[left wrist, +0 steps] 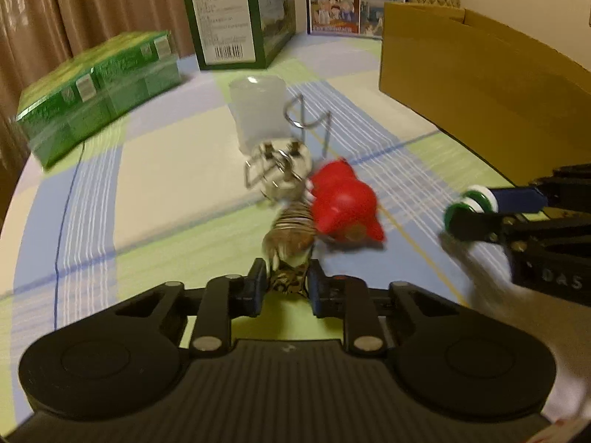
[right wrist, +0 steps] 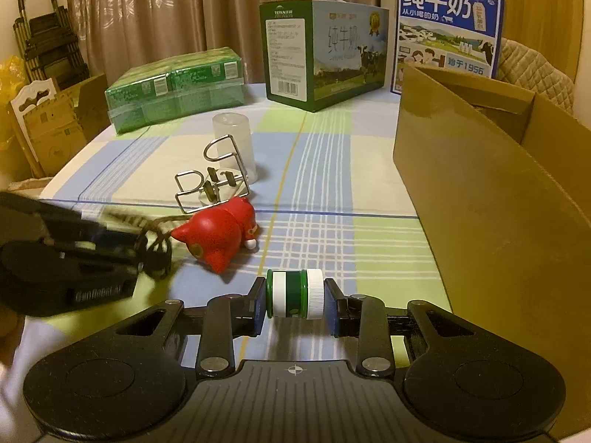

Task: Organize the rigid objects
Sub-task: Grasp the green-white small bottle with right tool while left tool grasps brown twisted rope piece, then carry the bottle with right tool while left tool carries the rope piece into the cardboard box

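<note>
Progress is partial: right gripper (right wrist: 294, 304) clamps a green-and-white jar (right wrist: 294, 293), left gripper (left wrist: 284, 288) pinches a striped toy (left wrist: 291, 229), while red figurine (right wrist: 221, 234), wire puzzle (right wrist: 214, 181) and plastic cup (right wrist: 234, 140) remain mid-frame, outside the cardboard box (right wrist: 480, 192) at right.

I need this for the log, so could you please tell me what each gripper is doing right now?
Left gripper: closed on a striped, blurred object.
Right gripper: closed on a green-and-white bottle.

We count two grippers, left (left wrist: 286, 280) and right (right wrist: 295, 297). Ahead of them we see one red pig (right wrist: 221, 234), one wire rack (right wrist: 214, 181), one clear cup (right wrist: 234, 140), one green-and-white jar (right wrist: 294, 293), one striped toy (left wrist: 291, 229), three cartons (right wrist: 173, 88) (right wrist: 321, 51) (right wrist: 448, 33), and one brown box (right wrist: 491, 170) at right.
</note>
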A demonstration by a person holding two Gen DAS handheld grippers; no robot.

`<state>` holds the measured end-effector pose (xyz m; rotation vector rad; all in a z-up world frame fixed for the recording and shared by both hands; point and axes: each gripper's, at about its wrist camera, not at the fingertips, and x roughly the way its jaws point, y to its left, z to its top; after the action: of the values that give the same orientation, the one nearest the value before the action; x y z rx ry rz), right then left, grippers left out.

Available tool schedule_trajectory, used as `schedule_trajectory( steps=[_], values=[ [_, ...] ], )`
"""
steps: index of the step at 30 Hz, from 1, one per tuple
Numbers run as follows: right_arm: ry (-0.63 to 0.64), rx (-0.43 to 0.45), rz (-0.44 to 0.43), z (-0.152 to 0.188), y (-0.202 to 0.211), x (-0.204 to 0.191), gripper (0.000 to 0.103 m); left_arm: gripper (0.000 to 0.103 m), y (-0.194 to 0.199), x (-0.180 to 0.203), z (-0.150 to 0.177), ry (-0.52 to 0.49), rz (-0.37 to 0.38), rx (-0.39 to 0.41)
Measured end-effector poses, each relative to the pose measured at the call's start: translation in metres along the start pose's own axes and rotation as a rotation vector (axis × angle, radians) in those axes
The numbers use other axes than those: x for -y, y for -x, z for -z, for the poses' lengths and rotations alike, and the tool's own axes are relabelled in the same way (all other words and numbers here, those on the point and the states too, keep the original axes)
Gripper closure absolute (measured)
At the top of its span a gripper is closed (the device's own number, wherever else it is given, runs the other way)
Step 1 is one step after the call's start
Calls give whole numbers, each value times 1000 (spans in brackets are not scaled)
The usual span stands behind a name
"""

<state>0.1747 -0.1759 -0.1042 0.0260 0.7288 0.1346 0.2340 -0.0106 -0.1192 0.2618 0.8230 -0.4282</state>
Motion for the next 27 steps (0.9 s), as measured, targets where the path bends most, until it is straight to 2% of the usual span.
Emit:
schedule_trajectory(
  steps=[4, 11, 16, 22, 27],
  values=[
    [-7, 5, 5, 2, 12, 2, 75, 85, 16, 17, 9, 34, 16, -28],
    [-28, 3, 14, 11, 31, 13, 75, 84, 35, 38, 24, 38, 1, -8],
    [-47, -7, 17, 19, 35, 19, 75, 78, 36, 40, 21, 31, -31, 11],
    [-66, -9, 20, 20, 34, 24, 75, 78, 29, 40, 17, 24, -42, 30],
    [-72, -10, 16, 19, 33, 26, 75, 77, 23, 40, 18, 28, -46, 13]
  ],
)
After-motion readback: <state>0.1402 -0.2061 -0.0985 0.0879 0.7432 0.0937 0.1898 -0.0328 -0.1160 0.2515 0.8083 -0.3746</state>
